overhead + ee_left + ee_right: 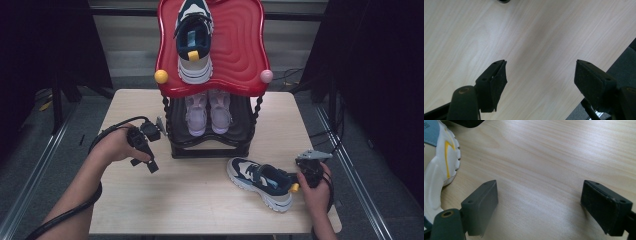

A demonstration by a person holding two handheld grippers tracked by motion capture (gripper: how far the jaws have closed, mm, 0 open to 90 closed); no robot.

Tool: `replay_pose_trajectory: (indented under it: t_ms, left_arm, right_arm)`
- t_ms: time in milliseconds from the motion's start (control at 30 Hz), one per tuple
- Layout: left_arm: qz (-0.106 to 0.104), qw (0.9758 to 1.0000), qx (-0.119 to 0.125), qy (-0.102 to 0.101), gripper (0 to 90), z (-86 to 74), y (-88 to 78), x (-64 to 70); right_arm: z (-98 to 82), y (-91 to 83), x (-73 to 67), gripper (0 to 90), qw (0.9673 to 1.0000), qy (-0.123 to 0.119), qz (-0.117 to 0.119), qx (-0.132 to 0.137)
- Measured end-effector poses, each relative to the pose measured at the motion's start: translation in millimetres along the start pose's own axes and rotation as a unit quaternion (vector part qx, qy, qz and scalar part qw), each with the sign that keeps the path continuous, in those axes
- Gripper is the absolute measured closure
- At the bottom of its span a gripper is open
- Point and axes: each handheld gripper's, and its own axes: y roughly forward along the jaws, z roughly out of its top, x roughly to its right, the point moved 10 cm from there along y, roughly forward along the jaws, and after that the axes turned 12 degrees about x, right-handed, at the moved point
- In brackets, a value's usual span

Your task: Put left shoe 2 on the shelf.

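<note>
1. My right tool (304, 176) is closest to me, at the near right of the table (200, 210). Its jaws stand wide apart with nothing between them. In the right gripper view I see bare wood between the pads.

2. The blue and white shoe (260, 182) lies on the table just beside that tool. Its heel, with the yellow tab, points at my right tool. Its toe points toward the rack.

3. I think the job now is to grab this shoe. I should slide the right tool toward the heel and put one jaw inside the shoe and one outside. Then I squeeze the back wall of the shoe, not the yellow tab.

4. My left tool (144, 156) is at the left, low over the table. It is loose too and holds nothing. It could steady the toe if the shoe slips.

5. Farther back stands the black rack (172, 145). Two pale pink shoes (207, 112) sit side by side on its low shelf.

6. Farthest is the red top shelf (245, 45). The matching shoe (194, 40) sits on its left half. The right half is free, so I should lift high and set my shoe there.
</note>
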Motion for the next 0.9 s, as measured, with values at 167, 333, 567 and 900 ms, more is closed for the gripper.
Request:
replay_pose_trajectory:
  t_ms: [167, 333, 567, 900]
  left_arm:
    - [-0.004, 0.9999, 0.006, -0.015, 25.5, -3.5, 15.3, -0.9]
    - [-0.007, 0.9998, 0.004, -0.019, 25.5, -8.9, 29.7, -2.2]
    - [0.003, 0.9994, 0.028, -0.02, 25.5, -9.9, 42.5, -7.7]
    - [0.023, 0.9961, 0.081, -0.027, 24.9, -6.7, 59.3, -12.6]
  right_arm:
    - [0.0, 0.0, 0.0, 13.9, 1.0, 0.0, 0.0, 0.0]
    - [0.0, 0.0, -0.1, 13.9, 1.0, 0.0, 0.0, 0.0]
    - [0.0, 0.0, -0.3, 13.9, 1.0, -0.001, 0.001, 0.0]
    - [0.2, 0.2, -0.1, 13.9, 1.0, -0.004, 0.002, 0.001]
